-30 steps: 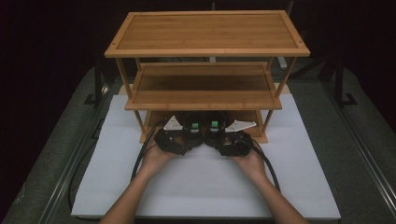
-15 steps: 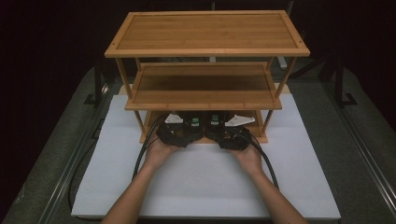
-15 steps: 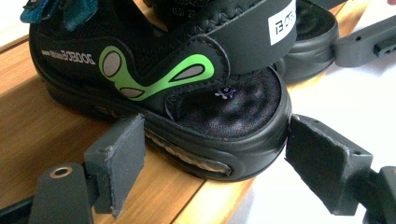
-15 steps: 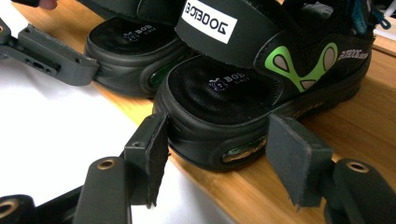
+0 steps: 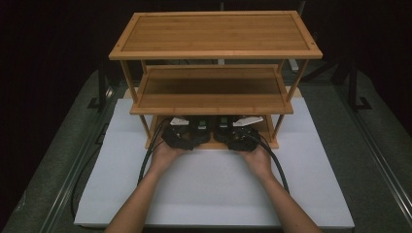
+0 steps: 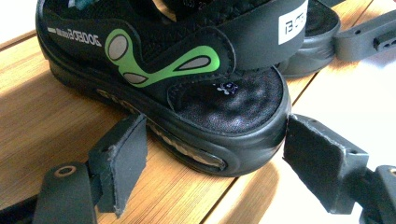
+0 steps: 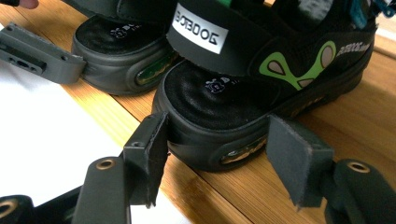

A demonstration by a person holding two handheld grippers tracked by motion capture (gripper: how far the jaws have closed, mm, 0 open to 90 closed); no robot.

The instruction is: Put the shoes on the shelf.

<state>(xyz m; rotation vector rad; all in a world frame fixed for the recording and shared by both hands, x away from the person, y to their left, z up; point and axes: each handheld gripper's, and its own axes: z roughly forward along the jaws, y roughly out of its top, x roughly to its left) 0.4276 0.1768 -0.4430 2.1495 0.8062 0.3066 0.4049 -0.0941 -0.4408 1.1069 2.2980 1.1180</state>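
Note:
Two black sandals with green marks stand side by side on the bottom shelf [image 6: 42, 116] of a bamboo rack [image 5: 216, 34]. My left gripper [image 6: 217, 135] straddles the heel of the left sandal [image 6: 187, 70], and both pads touch its sole. My right gripper [image 7: 218, 130] has just been closing its jaws with the heel of the right sandal [image 7: 261, 70] between them, and its pads now rest against that heel. In the high view both hands hold the grippers [image 5: 187, 132] [image 5: 243, 133] at the shelf's front edge, partly under the middle shelf.
The rack has three tiers and stands on a white mat [image 5: 214, 189] over a grey table. The middle shelf [image 5: 211, 90] hangs low over the sandals. Black cables [image 5: 145, 160] loop back from each gripper along the forearms.
Both hands have pushed forward, so the grippers sit further under the middle shelf than before. Their grey top plates are now mostly hidden by it.

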